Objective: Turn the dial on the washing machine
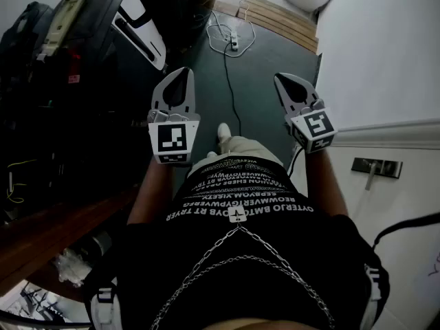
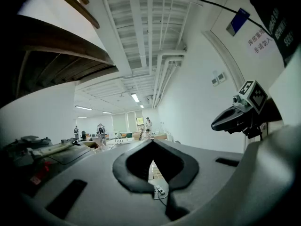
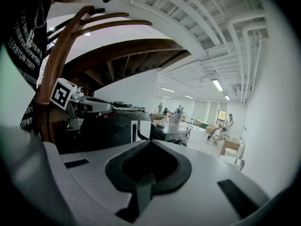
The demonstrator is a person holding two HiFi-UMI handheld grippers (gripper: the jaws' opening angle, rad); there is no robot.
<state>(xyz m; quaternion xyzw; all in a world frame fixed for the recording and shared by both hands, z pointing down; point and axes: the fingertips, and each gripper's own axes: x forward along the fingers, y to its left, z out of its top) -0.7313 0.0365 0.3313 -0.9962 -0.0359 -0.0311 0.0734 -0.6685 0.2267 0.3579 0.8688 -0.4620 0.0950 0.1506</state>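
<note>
No washing machine or dial can be made out in any view. In the head view both grippers are held out in front of the person's body, above a dark green floor. My left gripper (image 1: 180, 73) is shut and holds nothing; in its own view the left gripper (image 2: 151, 147) points level into a long white hall, with only a thin slit between the jaws. My right gripper (image 1: 282, 78) is shut and empty too; in its own view the right gripper (image 3: 149, 143) aims slightly downward. Each gripper shows in the other's view: the right gripper (image 2: 237, 114) and the left gripper (image 3: 91, 105).
A dark machine with a white panel (image 1: 141, 23) and dark bags (image 1: 27, 26) stand at the left. A cable with a power strip (image 1: 234, 43) lies on the floor ahead. A white wall with a metal handle (image 1: 375, 167) is at the right. Several people (image 3: 225, 126) stand far off.
</note>
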